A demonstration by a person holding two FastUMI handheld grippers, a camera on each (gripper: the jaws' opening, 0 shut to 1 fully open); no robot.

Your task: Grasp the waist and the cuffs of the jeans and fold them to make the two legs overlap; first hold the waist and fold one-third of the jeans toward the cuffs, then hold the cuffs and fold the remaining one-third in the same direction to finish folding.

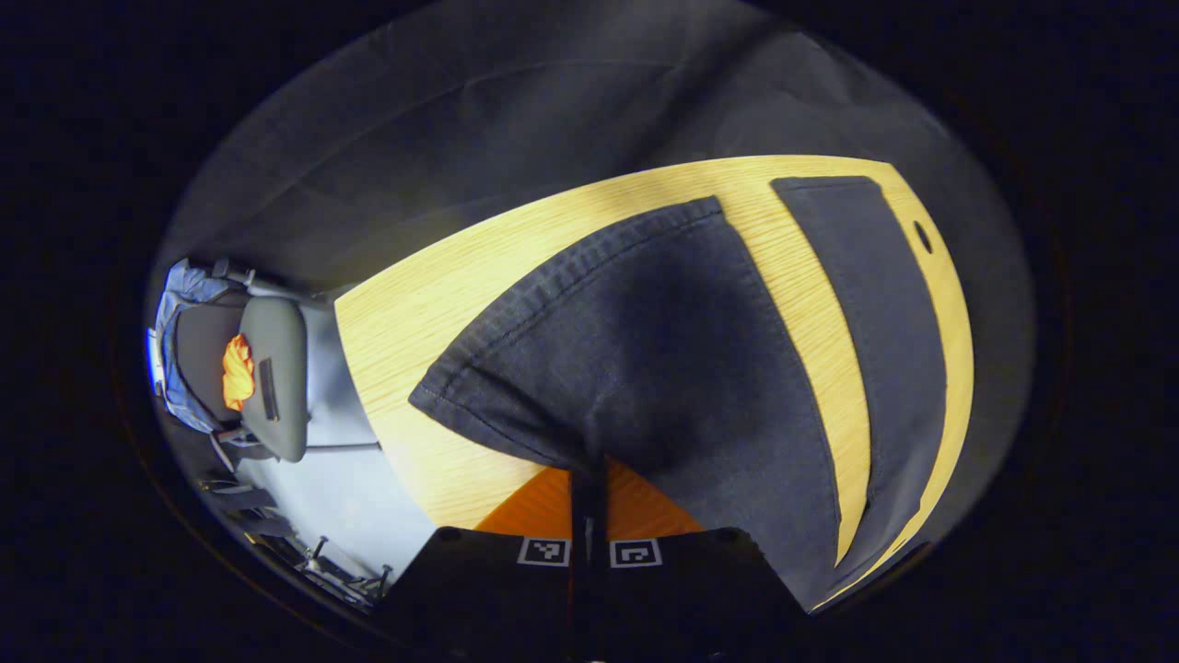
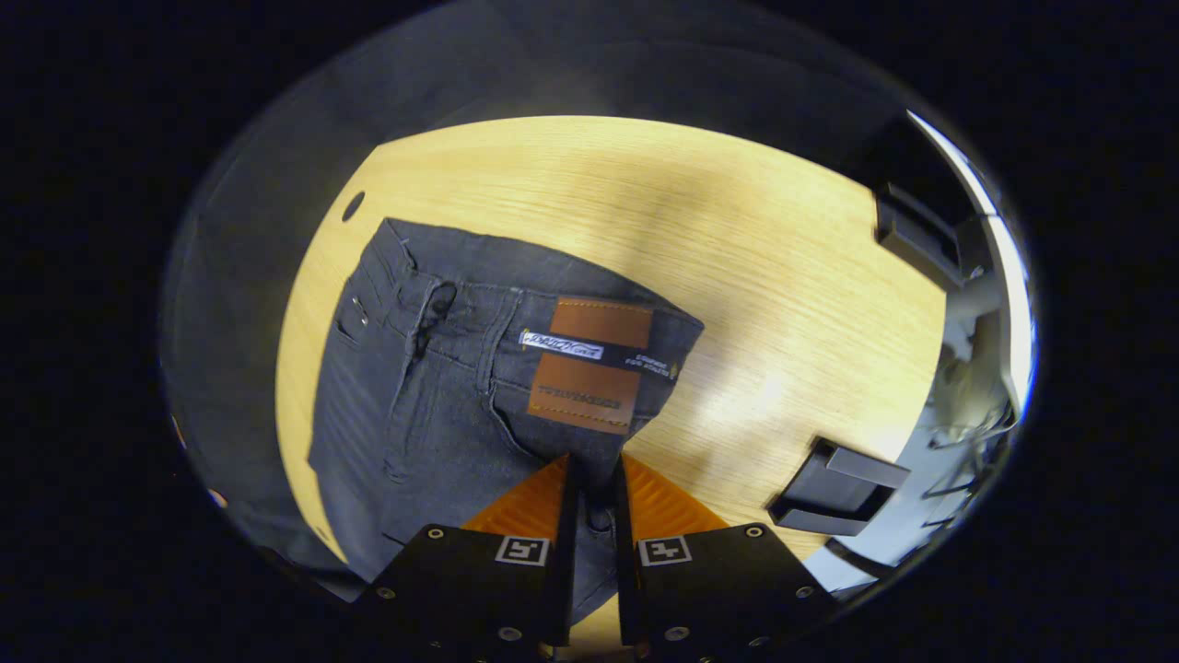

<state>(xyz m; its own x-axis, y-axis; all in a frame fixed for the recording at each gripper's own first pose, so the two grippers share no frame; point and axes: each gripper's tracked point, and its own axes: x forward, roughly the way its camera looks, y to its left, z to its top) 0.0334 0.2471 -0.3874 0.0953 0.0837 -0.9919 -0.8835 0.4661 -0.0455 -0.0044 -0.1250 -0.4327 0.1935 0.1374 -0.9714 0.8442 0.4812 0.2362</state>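
pale wooden tabletop [image 2: 737,239] carries limp, heavy dark denim jeans [image 2: 442,368]; left gripper [image 1: 589,479] pinches the cuff at 6 o'clock, right gripper [image 2: 594,488] pinches the waistband.

Light wooden table [image 1: 433,304], visible grain, rounded edge, small dark hole [image 1: 922,237] near far rim. Dark denim jeans [image 1: 663,350] lie on it. Left gripper view: two legs spread apart, bare wood strip between. Right gripper view: waist [image 2: 516,322] with brown leather patch [image 2: 589,364] lies flat; bare tabletop [image 2: 783,276] to right.
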